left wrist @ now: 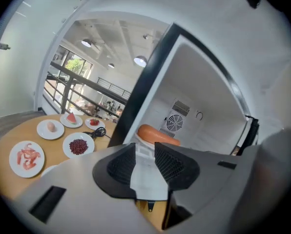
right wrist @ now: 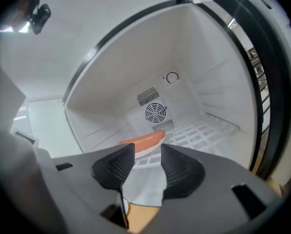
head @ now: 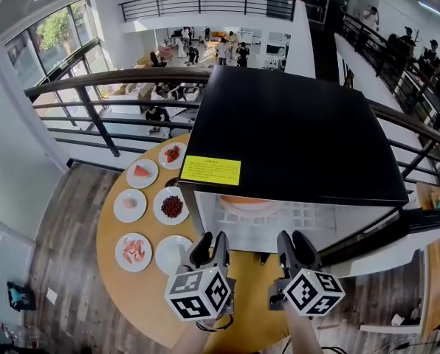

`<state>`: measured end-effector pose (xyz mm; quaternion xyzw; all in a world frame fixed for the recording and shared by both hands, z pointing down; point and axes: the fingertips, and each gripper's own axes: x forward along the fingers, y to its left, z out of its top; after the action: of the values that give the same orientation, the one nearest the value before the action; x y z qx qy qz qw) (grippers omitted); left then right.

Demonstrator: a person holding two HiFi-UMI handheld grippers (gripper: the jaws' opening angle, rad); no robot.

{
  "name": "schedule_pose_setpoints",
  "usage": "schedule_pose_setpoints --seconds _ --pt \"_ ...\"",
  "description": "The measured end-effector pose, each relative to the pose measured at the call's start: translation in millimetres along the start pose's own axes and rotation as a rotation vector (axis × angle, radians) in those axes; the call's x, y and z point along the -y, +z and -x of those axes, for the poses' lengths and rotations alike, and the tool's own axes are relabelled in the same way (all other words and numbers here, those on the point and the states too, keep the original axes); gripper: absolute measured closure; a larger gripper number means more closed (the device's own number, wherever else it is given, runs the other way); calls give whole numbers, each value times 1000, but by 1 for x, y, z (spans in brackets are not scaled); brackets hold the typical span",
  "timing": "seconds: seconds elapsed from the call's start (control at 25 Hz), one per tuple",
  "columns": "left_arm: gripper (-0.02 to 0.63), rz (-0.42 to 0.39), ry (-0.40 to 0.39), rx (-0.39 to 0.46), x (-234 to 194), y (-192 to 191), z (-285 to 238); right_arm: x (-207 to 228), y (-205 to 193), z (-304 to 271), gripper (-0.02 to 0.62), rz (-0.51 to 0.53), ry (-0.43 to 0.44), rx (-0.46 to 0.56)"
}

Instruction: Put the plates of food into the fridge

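Plate of sausage [right wrist: 141, 143] already in the fridge [head: 294, 131], left gripper [head: 211, 246] and right gripper [head: 295, 246] open and empty; next, probably gripping another plate [head: 171, 206] by the counter's [head: 131, 301] left edge.

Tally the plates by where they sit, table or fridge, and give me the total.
Plates on the table: 6
Plate in the fridge: 1
Total: 7
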<state>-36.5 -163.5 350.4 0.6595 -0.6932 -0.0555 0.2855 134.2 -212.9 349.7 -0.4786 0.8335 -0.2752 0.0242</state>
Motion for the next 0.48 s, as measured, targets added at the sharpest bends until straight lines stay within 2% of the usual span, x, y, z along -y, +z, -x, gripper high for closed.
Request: schedule_pose_setpoints --seconds 0.12,0.2,0.36,0.48 --pt "482 18 -85 80 -7 9 46 -19 -10 31 422 -57 57 40" --pt "482 13 -87 117 -17 16 78 -34 -19 45 422 -84 92 46" --pt "482 -15 12 175 -51 28 137 -61 -39 64 422 -92 135 34" --pt "501 -23 112 185 -82 25 170 -80 -55 72 422 -111 162 18"
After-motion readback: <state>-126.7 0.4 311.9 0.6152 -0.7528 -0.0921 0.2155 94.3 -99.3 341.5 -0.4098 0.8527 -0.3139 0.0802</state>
